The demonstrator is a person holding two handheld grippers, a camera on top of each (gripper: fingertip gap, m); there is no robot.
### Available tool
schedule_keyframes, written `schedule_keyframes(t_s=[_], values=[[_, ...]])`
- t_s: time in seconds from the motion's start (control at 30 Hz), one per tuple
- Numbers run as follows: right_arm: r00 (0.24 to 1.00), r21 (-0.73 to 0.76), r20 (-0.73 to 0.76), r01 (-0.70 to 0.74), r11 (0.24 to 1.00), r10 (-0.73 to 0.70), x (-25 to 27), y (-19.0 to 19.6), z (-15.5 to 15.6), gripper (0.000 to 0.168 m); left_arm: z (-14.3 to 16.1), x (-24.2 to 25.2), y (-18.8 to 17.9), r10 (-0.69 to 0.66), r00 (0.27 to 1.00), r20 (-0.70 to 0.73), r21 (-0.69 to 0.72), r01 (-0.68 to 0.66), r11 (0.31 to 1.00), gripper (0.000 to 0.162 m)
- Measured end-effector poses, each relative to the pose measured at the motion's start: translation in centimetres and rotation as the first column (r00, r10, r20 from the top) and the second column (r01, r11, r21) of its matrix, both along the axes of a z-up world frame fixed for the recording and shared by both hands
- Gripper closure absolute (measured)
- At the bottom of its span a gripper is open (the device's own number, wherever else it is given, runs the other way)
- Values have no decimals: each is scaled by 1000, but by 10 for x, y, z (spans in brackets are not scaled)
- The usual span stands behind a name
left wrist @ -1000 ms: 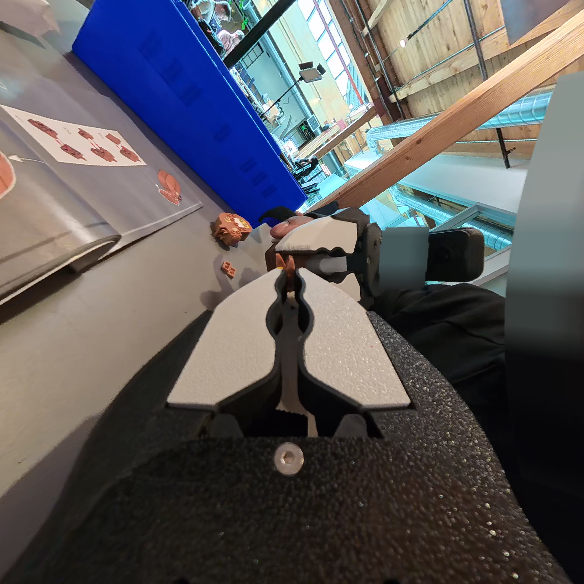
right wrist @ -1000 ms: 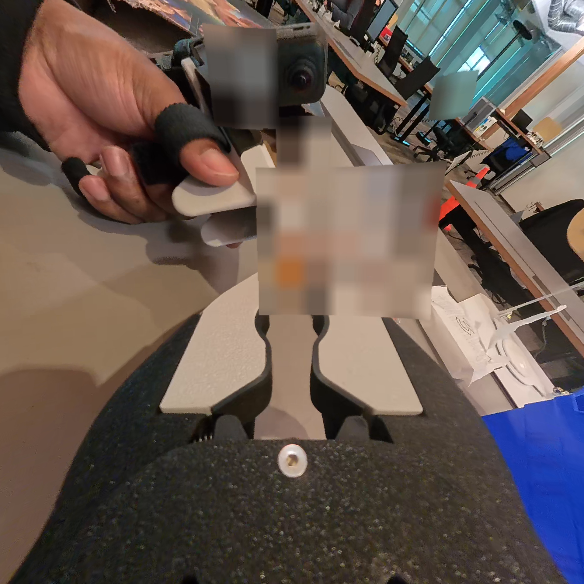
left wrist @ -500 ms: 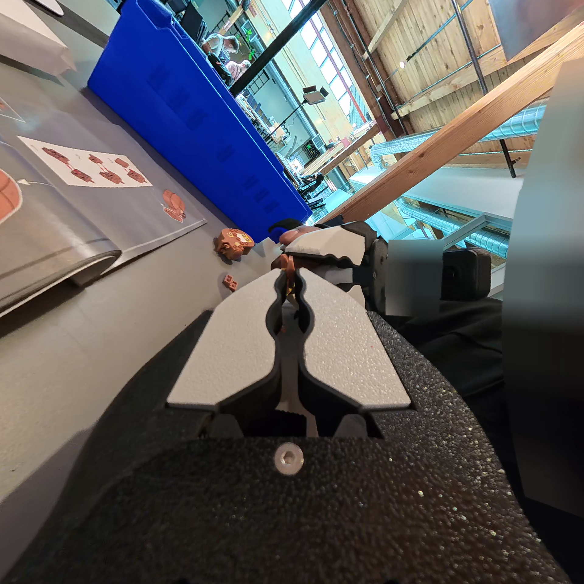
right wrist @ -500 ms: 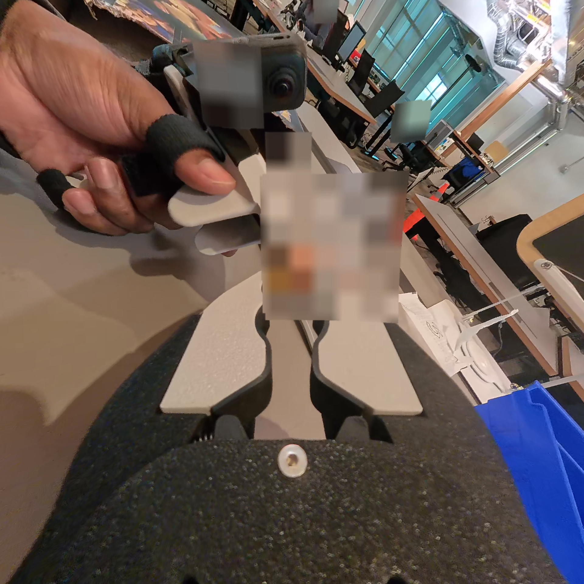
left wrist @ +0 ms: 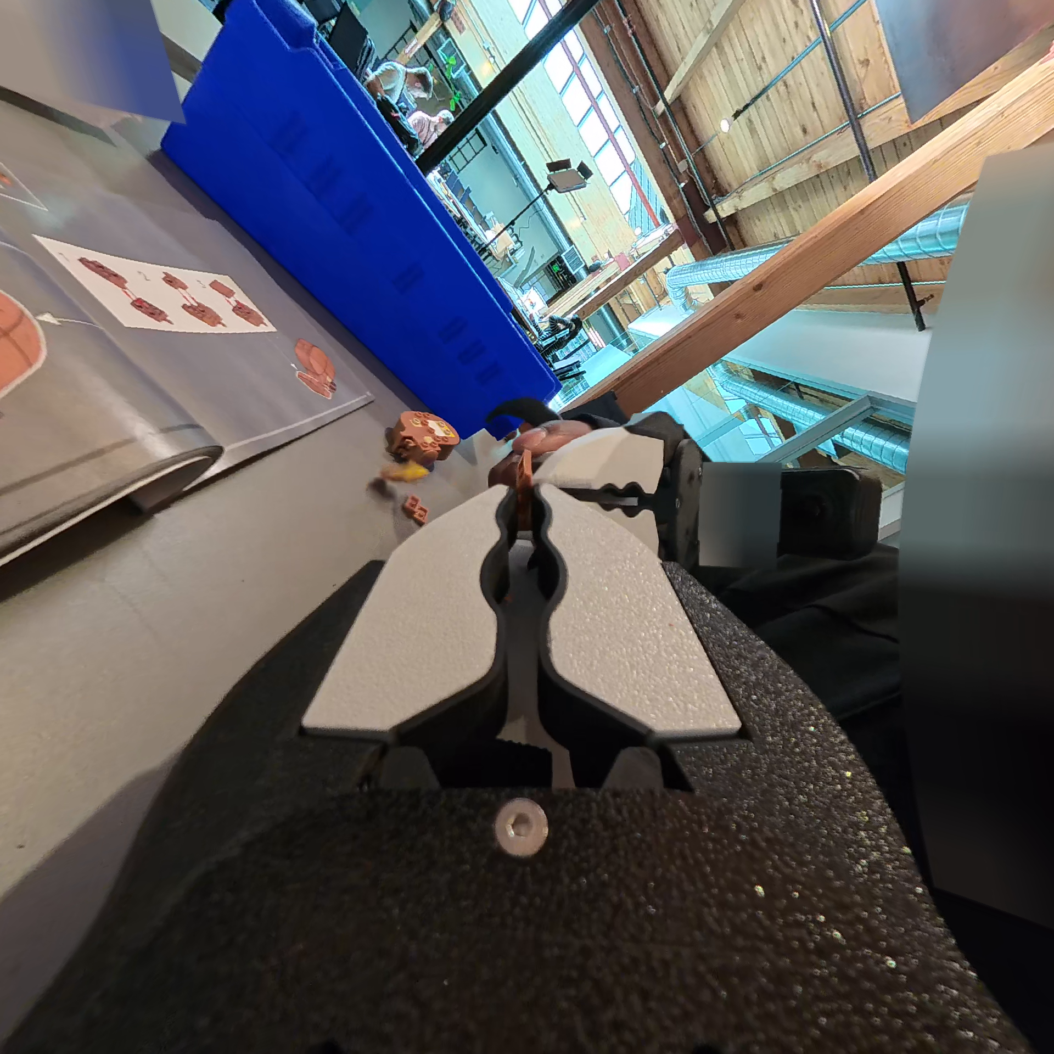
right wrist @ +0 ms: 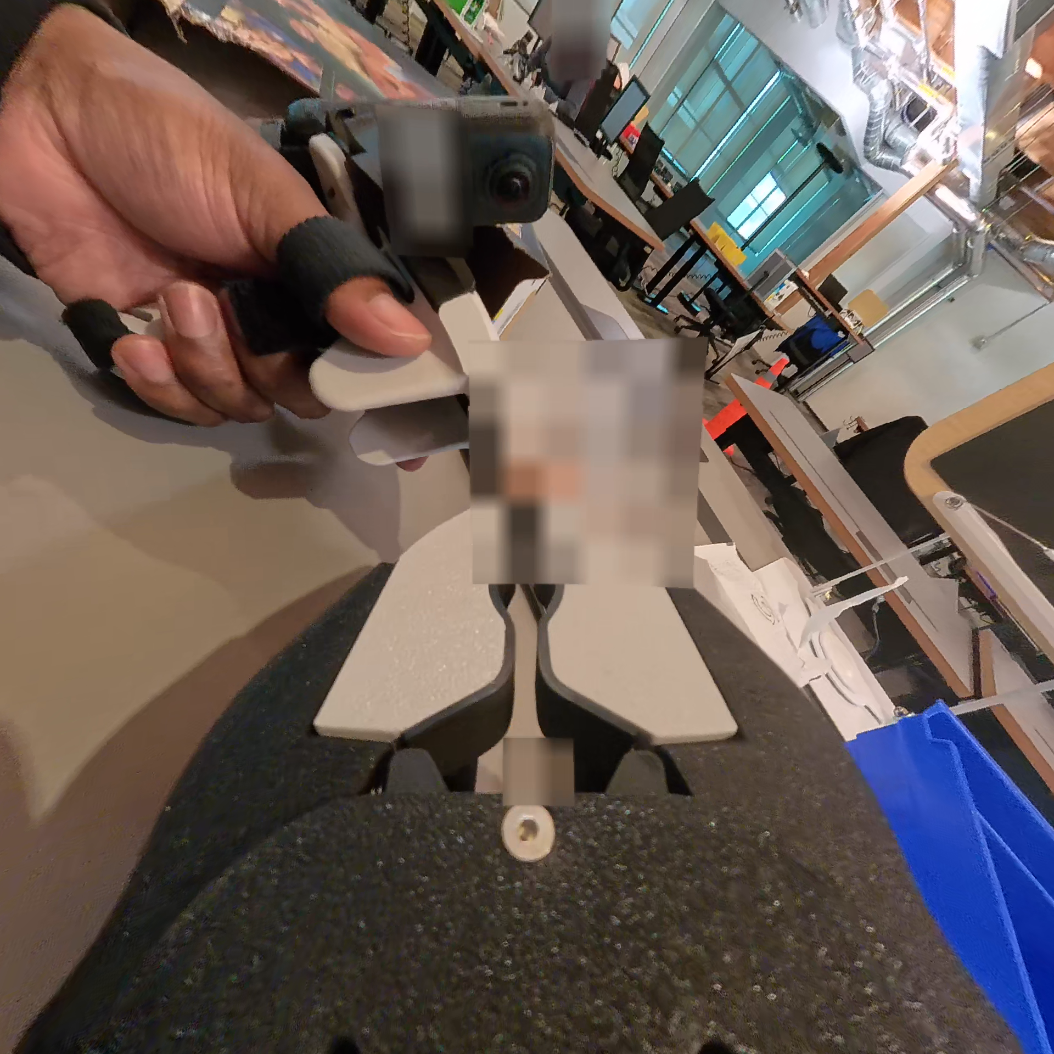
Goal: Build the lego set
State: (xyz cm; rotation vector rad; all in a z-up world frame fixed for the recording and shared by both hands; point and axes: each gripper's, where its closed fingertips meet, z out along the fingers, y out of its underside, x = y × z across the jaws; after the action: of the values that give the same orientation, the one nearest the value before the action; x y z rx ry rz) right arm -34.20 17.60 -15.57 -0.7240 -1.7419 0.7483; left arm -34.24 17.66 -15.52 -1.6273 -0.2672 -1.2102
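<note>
The left gripper (left wrist: 523, 502) pinches a thin brown plate (left wrist: 523, 485) at twelve o'clock, tips almost meeting; the right gripper (left wrist: 593, 485) looks nearly closed, contents unclear. Light, rigid, slippery: grip its flat faces

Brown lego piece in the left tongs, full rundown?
The brown piece is small, thin, reddish-brown glossy plastic, seen edge-on and standing about upright. The left tongs are shut on its lower part, and its top sticks out past the tips. A fingertip sits right at its upper end, with the right tongs close beside it; contact is unclear. Studs and exact shape are hidden.
</note>
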Motion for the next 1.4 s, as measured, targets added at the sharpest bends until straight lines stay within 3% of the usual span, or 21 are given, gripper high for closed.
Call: schedule_keyframes(t_s=[0.17, 0.37, 0.5, 0.63, 0.8, 0.97, 1.13, 1.4], values=[[997, -65, 43, 60, 996, -58, 10, 31, 13, 168, -3, -4, 0, 14, 1000, -19, -13, -14, 1000, 158], [953, -380, 296, 186, 906, -71, 55, 83, 16, 165, -7, -3, 1, 7, 999, -49, -26, -8, 1000, 158], [869, -261, 456, 337, 905, -192, 54, 103, -25, 156, -9, -1, 1, 1, 998, -64, -32, -3, 999, 158], [776, -131, 585, 380, 916, -238, 40, 105, -63, 145, -10, 2, 1, -5, 997, -82, -34, 2, 999, 158], [709, -81, 652, 416, 906, -268, 35, 116, -79, 135, -11, 1, 1, -7, 995, -98, -37, 3, 999, 158], [662, -98, 704, 451, 887, -259, 34, 121, -90, 138, -11, 3, 0, -15, 994, -108, -36, 11, 999, 158], [652, -133, 737, 396, 909, -176, 32, 111, -91, 148, -11, 4, 0, -17, 993, -113, -34, 13, 999, 158], [702, -101, 712, 83, 991, 14, 17, 57, -86, 149, -13, -4, 1, 10, 991, -133, -43, -16, 999, 158]])
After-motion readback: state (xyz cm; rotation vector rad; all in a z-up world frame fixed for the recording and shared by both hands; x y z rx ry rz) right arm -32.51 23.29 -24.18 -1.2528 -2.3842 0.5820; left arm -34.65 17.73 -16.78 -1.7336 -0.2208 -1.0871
